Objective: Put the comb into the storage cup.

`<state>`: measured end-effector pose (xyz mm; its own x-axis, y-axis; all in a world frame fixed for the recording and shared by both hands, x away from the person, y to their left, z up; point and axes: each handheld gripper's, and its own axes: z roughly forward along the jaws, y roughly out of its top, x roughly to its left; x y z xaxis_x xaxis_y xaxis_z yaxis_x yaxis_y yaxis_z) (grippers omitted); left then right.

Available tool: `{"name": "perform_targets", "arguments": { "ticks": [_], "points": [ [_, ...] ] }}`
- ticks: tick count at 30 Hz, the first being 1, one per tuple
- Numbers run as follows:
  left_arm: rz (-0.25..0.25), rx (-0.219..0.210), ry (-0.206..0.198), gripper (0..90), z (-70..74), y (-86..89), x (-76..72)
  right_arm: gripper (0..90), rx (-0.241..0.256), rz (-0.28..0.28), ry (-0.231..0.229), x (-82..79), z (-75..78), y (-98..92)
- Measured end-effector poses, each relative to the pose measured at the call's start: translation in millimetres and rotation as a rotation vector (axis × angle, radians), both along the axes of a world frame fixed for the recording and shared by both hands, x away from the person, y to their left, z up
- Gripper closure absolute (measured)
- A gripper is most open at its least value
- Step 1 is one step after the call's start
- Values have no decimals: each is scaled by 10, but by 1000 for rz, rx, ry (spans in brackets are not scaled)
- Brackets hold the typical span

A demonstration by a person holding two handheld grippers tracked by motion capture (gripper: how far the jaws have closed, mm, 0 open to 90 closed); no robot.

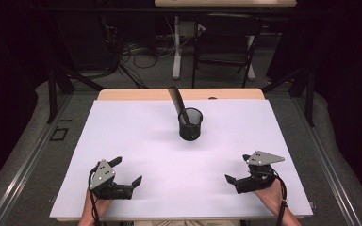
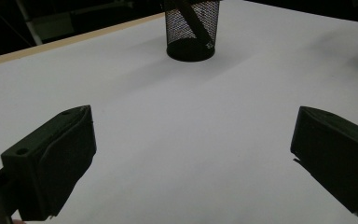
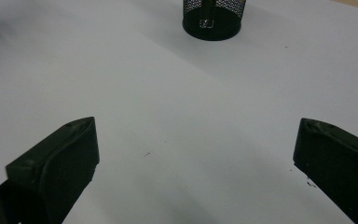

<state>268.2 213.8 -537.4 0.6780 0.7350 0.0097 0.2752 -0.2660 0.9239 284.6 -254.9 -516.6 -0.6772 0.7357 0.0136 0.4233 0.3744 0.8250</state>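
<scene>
The black wire-mesh cup [image 1: 190, 124] stands upright on the white table [image 1: 136, 155], well ahead of both sets of jaws and roughly midway between them. A long dark flat tool [image 1: 178, 102] (perhaps a spatula or ruler; its exact kind is too dim to tell) leans inside it, its upper end tilting away from the jaws and toward the left gripper's side.

In the left gripper view the cup [image 2: 191, 29] sits far beyond the jaws, a little left of centre, with the leaning tool [image 2: 192, 21] visible through the mesh. In the right gripper view the same cup [image 3: 213, 18] lies straight ahead, again well apart from the jaws.

The left gripper [image 1: 128, 171] rests low near the table's near edge with its jaws spread wide and holding nothing. The right gripper [image 1: 238, 168] is likewise released and empty.

The risk from here, as I judge it: the cup looks light and top-heavy with the tool leaning out. A jaw that nudges the rim or catches the tool's raised end could tip the cup or skid it across the smooth table. Pulling the tool at a slant could drag the cup along.
</scene>
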Motion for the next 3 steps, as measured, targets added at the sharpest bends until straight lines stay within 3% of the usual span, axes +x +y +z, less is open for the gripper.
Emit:
{"name": "perform_targets", "arguments": {
  "ticks": [3],
  "points": [
    [-8,6,-5,1,1,-8,8,0,-1,0,-10,-18,3,-9]
  ]
}}
